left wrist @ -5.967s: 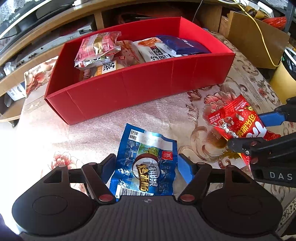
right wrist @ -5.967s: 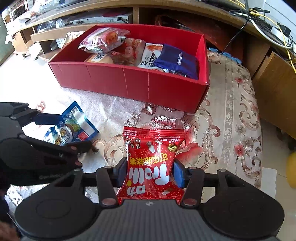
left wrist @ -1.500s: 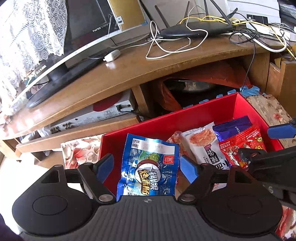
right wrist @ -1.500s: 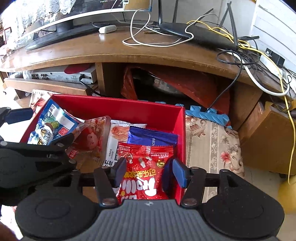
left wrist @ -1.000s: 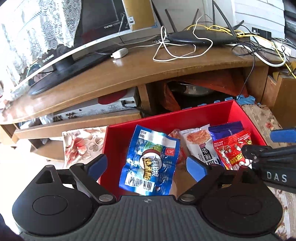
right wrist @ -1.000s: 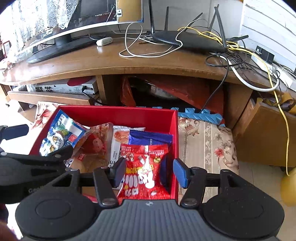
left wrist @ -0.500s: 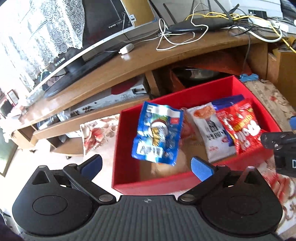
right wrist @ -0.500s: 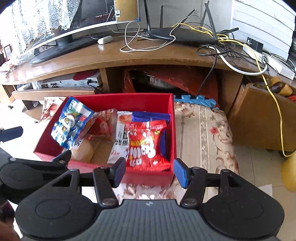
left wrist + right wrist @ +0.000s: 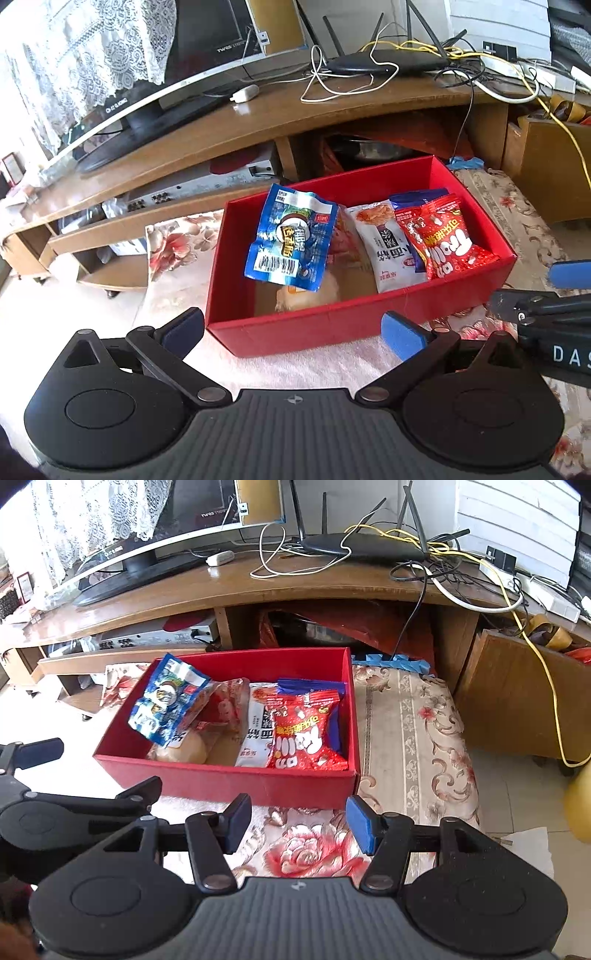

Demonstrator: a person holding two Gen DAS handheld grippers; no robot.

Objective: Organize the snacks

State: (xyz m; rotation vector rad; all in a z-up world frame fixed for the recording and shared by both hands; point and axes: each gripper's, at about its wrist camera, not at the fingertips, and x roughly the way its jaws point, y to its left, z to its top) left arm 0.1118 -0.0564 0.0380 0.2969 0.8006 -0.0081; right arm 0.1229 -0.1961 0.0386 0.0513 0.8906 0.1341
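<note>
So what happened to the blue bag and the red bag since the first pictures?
Both went from the table into the red box. The left gripper let go of the blue bag; its jaws have just been opening, with nothing between them. The right gripper dropped the red bag at the box's right end and is open too. Both have pulled back. The box and its other snacks stayed put.

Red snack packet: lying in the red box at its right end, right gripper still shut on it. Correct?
Not quite. The red snack packet does lie at the right end of the red box, but the right gripper is open and empty, outside the box, per the right wrist view.
</note>
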